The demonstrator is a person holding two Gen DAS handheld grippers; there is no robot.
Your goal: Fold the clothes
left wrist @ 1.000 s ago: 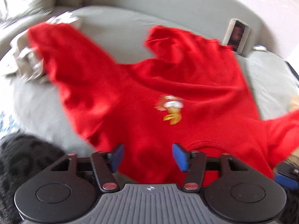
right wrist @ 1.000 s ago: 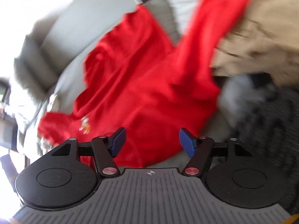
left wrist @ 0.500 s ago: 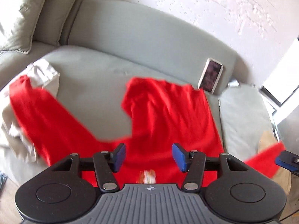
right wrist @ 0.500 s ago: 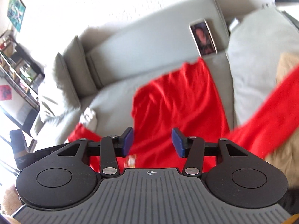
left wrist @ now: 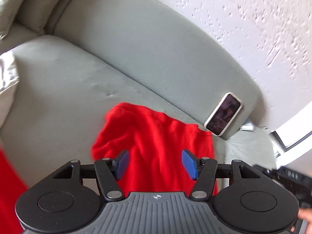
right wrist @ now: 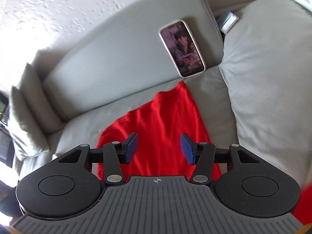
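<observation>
Right, through my left wrist camera I see the left gripper [left wrist: 155, 162] with its blue pads [left wrist: 189, 163] spread wide apart and nothing between them, held above the grey sofa [left wrist: 58, 89]. The red shirt [left wrist: 154, 136] lies rumpled on the seat cushion straight ahead at twelve o'clock past the fingertips, its far hem stopping just short of the backrest. A second patch of red cloth [left wrist: 7, 187] shows at the frame's edge around eight o'clock, too blurred for me to say which part of the garment it is. A phone [left wrist: 224, 114] leans against the backrest at about two o'clock, screen facing out, just beyond the shirt's far corner. A pale cloth [left wrist: 6, 74] sits at the seat's edge near ten o'clock. Through my right wrist camera the right gripper [right wrist: 159, 148] also has its jaws well apart and empty, with the red shirt [right wrist: 161, 120] again dead ahead at twelve o'clock on the seat. The phone [right wrist: 182, 48] stands at one o'clock against the backrest, and a large grey cushion [right wrist: 269, 74] fills the three o'clock side, just beside the shirt's edge. More red fabric [right wrist: 304, 206] peeks in at four o'clock.
</observation>
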